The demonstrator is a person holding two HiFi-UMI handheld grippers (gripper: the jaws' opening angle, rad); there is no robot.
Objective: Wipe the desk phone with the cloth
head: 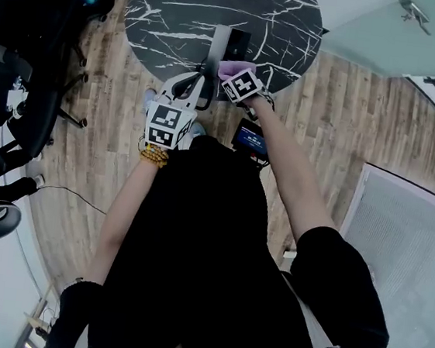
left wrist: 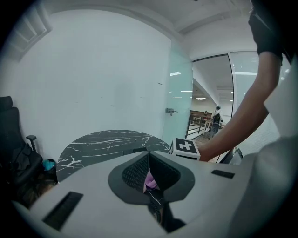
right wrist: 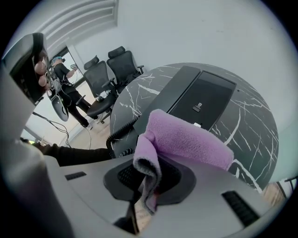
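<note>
The dark desk phone (head: 231, 42) (right wrist: 200, 95) lies near the front edge of a round black marble table (head: 181, 9) (right wrist: 251, 125), its coiled cord (right wrist: 120, 132) trailing left. My right gripper (head: 235, 75) (right wrist: 149, 176) is shut on a purple cloth (head: 231, 69) (right wrist: 186, 139), holding it just above the phone's near end. My left gripper (head: 197, 81) (left wrist: 148, 160) hovers beside it to the left at the table's edge, pads pressed together. Only a sliver of the cloth (left wrist: 150, 180) shows past them.
Black office chairs (head: 30, 39) (right wrist: 116, 65) crowd the left side on the wood floor. A small device with a blue screen (head: 249, 138) hangs at the person's waist. Another person (right wrist: 63, 76) stands far off at the left. A glass wall (left wrist: 181, 97) rises behind the table.
</note>
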